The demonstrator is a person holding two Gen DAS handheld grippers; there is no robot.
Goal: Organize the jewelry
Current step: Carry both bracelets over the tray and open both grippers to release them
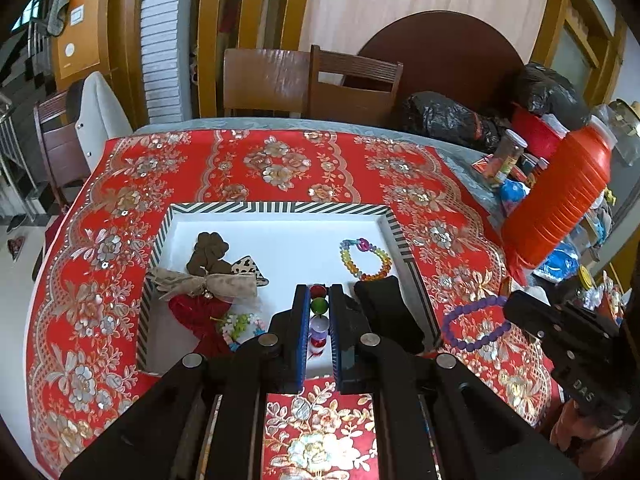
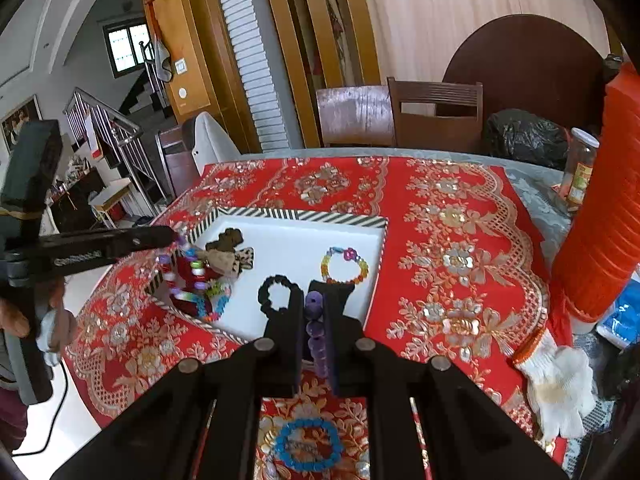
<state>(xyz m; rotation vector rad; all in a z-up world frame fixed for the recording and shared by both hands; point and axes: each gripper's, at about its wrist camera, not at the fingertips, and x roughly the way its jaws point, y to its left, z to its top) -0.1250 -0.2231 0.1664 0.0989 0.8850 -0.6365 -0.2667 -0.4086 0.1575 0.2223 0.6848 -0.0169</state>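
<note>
Risk of tangle: left claw (image 1: 319,312) is clenched on a multicoloured bead bracelet (image 1: 319,314), whose loose end, seen from the right wrist (image 2: 188,276), dangles over the crowded left part of the tray; it could catch the red fabric bow (image 1: 196,316) or the beige ribbon bow (image 1: 208,284) and drag them on release.
Risk of slip: right claw (image 2: 316,320) grasps a purple bead bracelet (image 2: 314,322) by only a few beads; I judge a jolt could let the round beads roll out of the pinch.
Risk of collision: both claws converge on the same tray, the right one near the tray's right wall in the left wrist view (image 1: 532,312); crossing paths could knock the strands together.
Tray edges: white tray with black-and-white striped rim (image 1: 276,208) has raised walls; a low approach could snag a hanging strand on the near rim.
Open room: white floor is bare in the middle and back, between the bows and the rainbow bead bracelet (image 1: 366,258); a black scalloped ring (image 2: 276,294) sits near the front.
Outside the tray: blue bead bracelet (image 2: 308,444) lies on the red floral cloth covering the surface (image 1: 280,168), close under the right claw.
Right margin: orange ribbed jug (image 2: 600,220) and white knit glove (image 2: 556,384) crowd that side.
</note>
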